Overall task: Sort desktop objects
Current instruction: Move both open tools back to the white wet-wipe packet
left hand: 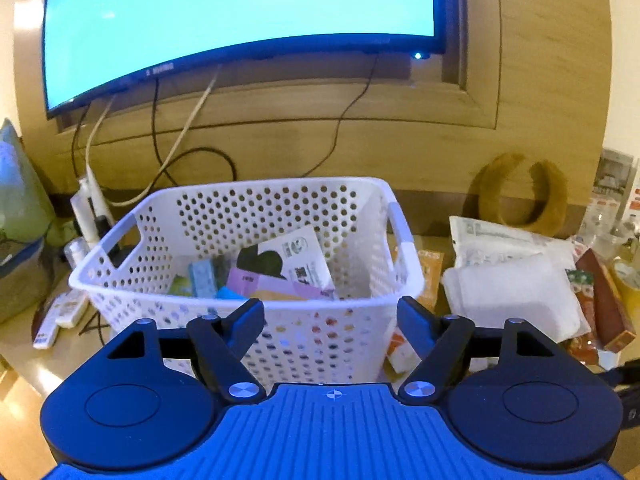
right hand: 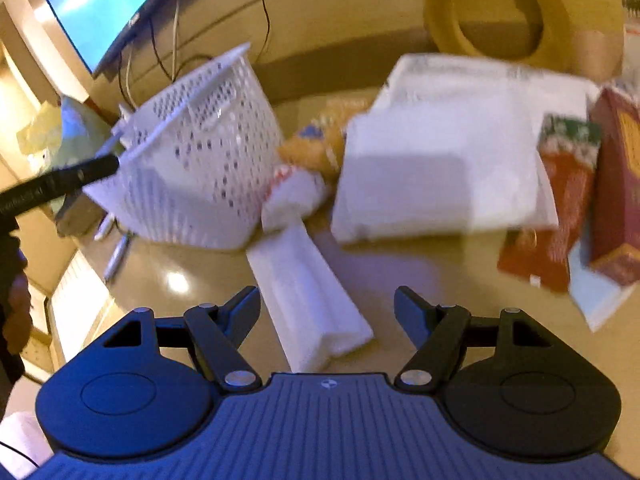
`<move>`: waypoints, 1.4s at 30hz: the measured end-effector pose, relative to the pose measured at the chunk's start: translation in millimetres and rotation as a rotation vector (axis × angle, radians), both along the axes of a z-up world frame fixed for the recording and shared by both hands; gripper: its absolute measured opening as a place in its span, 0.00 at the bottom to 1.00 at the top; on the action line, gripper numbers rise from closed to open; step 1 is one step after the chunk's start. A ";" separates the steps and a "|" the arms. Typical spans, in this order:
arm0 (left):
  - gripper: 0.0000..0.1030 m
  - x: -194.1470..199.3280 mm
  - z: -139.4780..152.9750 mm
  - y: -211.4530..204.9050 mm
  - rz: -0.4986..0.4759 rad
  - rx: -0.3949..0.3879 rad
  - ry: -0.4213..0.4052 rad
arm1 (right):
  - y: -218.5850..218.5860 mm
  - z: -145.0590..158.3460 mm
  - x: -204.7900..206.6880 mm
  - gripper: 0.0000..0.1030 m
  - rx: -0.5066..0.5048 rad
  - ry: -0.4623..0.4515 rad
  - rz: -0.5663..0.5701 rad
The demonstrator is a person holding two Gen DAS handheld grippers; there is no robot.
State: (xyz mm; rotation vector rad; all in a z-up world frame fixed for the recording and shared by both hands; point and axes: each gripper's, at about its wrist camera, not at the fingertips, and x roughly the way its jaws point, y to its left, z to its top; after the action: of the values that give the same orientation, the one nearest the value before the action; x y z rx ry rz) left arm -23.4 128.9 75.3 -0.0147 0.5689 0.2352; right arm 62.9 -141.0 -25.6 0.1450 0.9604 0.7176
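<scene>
One long white packet point(right hand: 310, 292) lies on the surface point(right hand: 432, 280) straight ahead of the right hand-held gripper point(right hand: 327, 312), its length running away toward the basket point(right hand: 200, 168), between wide-open, empty jaws, while the left hand-held gripper point(left hand: 331, 320) hangs open and empty at the basket's near wall.

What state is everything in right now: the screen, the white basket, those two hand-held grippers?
Screen: on, glowing blue.
White basket: upright, partly filled with packets.
Left hand-held gripper: open, empty.
Right hand-held gripper: open, over a white packet, not gripping.
</scene>
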 end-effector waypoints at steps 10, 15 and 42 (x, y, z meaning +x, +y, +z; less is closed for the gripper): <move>0.81 -19.0 -20.2 -27.8 -0.003 -0.032 0.054 | 11.7 -26.7 -21.1 0.76 -0.060 -0.023 0.089; 0.81 -20.9 -37.8 -27.9 -0.011 -0.059 0.105 | 37.6 -35.0 -23.9 0.80 -0.130 -0.101 0.150; 0.84 47.2 -107.9 -56.8 -0.208 -0.144 0.302 | -27.1 -51.0 33.7 0.72 -0.137 -0.137 0.177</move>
State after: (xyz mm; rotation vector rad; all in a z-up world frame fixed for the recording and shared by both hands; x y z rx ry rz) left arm 23.8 72.1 -32.7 -0.0597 0.8815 -0.0078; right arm 96.7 -168.1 -76.6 -0.1098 0.8950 0.8105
